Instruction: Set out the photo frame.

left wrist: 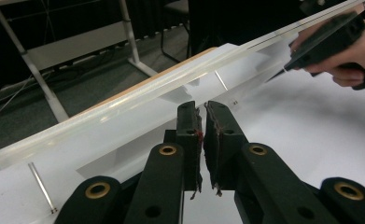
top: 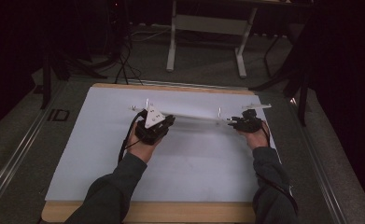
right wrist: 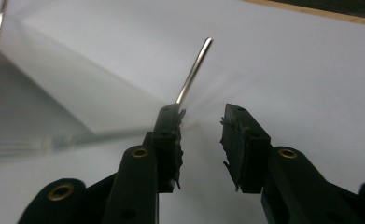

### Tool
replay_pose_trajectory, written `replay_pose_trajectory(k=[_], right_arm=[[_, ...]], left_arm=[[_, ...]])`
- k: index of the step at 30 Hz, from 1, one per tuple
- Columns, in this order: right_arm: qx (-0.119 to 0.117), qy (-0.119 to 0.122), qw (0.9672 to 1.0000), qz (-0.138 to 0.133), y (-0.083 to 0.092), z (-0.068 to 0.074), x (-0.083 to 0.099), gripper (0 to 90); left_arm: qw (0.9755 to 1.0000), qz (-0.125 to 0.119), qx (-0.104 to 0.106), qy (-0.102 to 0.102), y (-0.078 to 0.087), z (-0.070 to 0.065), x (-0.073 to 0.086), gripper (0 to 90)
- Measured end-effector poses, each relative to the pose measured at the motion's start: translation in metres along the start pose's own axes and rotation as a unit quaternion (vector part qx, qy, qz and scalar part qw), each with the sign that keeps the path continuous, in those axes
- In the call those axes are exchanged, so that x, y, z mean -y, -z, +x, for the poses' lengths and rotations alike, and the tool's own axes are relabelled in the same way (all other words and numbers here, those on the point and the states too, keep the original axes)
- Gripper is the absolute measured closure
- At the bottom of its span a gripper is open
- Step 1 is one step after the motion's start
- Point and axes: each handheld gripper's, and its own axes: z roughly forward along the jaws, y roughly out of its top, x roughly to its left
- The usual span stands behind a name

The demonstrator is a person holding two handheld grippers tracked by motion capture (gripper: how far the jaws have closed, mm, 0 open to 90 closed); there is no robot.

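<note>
The surface (top: 101, 154) is covered by a white sheet, and your work sits toward its far edge, about midway between the left and right edges. There a long clear panel (top: 194, 119) runs left to right, raised off the sheet, with thin metal pins (top: 219, 113) standing up near it.

Your left tongs (top: 157, 125) are at the panel's left end. In the left gripper view the left tongs (left wrist: 202, 116) are closed almost pad to pad, and I judge they clamp the panel's near edge, though the contact itself is hidden behind the tips. Keep that hold steady and level: the panel (left wrist: 138, 100) is long, so any twist of your wrist will swing the far end widely.

Your right tongs (top: 238, 122) are at the right end. In the right gripper view the right tongs (right wrist: 201, 123) are spread apart and grasp nothing; one pin (right wrist: 193, 72) rises just beyond the left jaw's tip, touching or nearly so.

The step in hand looks like taking that pin. Shift the right tongs sideways until the pin stands between the two pads, not against one of them. Then close low on the shaft, near its base, with the pads square to it, since a thin round pin will roll out of a skewed pinch. Squeeze slowly, and don't push the panel while you line up.
</note>
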Motion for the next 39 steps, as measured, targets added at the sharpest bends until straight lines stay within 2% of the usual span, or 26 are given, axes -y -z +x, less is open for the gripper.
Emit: replay_pose_trajectory(k=[5,6,7,11,15,17,21,24,25,28,33,36,38,39], right_arm=[[-0.021,0.033,0.9992,0.002,0.004,0.007,0.008,62.6],[-0.016,0.04,0.999,0.0,0.004,0.009,0.008,62.7],[-0.014,0.043,0.999,-0.002,0.005,0.01,0.009,63.1],[-0.028,0.05,0.9983,0.006,0.004,0.011,0.012,60.0],[-0.052,0.062,0.9965,-0.018,0.004,0.017,0.011,54.8],[-0.057,0.072,0.9953,-0.031,0.003,0.023,0.009,53.1],[-0.054,0.08,0.9931,-0.066,0.004,0.034,0.001,50.5],[-0.05,0.095,0.9913,-0.077,0.004,0.041,-0.002,49.9],[-0.048,0.095,0.9909,-0.082,0.004,0.043,-0.002,49.3],[-0.064,0.086,0.9892,-0.1,0.006,0.043,-0.004,46.8],[-0.07,0.082,0.9889,-0.103,0.007,0.043,-0.007,44.4],[-0.057,0.074,0.9903,-0.102,0.006,0.043,-0.008,36.1],[-0.038,0.069,0.9918,-0.1,0.006,0.044,-0.01,28.2],[-0.033,0.067,0.9921,-0.101,0.005,0.044,-0.011,27.3]], left_arm=[[1.0,0.0,-0.001,0.002,-0.002,0.002,-0.003,83.6],[1.0,-0.001,0.0,0.003,-0.002,0.002,-0.004,83.5],[1.0,-0.002,0.0,0.003,-0.003,0.003,-0.004,83.5],[1.0,-0.002,-0.002,0.002,-0.004,0.004,-0.006,83.3],[1.0,-0.004,-0.002,0.004,-0.005,0.005,-0.007,83.0],[1.0,-0.003,-0.003,0.004,-0.006,0.006,-0.008,82.7],[1.0,-0.003,-0.005,0.002,-0.007,0.008,-0.009,81.8],[1.0,-0.004,-0.007,0.005,-0.008,0.01,-0.01,80.9],[0.9999,-0.005,-0.009,0.005,-0.008,0.012,-0.011,80.1],[1.0,-0.005,-0.005,0.007,-0.009,0.017,-0.01,79.4],[1.0,-0.005,-0.003,0.008,-0.006,0.026,-0.006,74.7],[0.9999,-0.005,-0.013,0.01,-0.003,0.033,-0.004,71.3],[0.9997,-0.005,-0.018,0.015,-0.001,0.038,-0.003,70.6],[0.9997,-0.004,-0.02,0.014,0.0,0.039,-0.002,70.2]])
